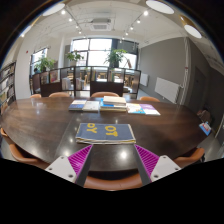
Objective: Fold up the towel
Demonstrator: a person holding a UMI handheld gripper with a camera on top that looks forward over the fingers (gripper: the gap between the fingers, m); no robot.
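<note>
The towel (105, 132) lies flat on the dark wooden table (40, 125), already folded into a neat rectangle. It is dark blue with yellow marks on it; I cannot read what the marks are. It rests on its own, just ahead of my fingers and between their lines, and nothing touches it.

My gripper (113, 158) is open. The two fingers stand well apart, each with its magenta pad (81, 157) turned inward, and nothing is between them except the table edge. Both fingertips are short of the towel, with bare table showing between them and its near edge.

Beyond the towel, on the far side of the table, there is a row of books and papers (110, 103), some stacked, some lying single. They are well apart from the towel. Chairs (60, 96) stand around the table: a few behind the books, and one chair back (113, 181) close below my fingers, on the near side from the towel.

Farther behind the table I see large windows (92, 50) with green plants (46, 64) near them, and round lights on the ceiling (160, 7).
</note>
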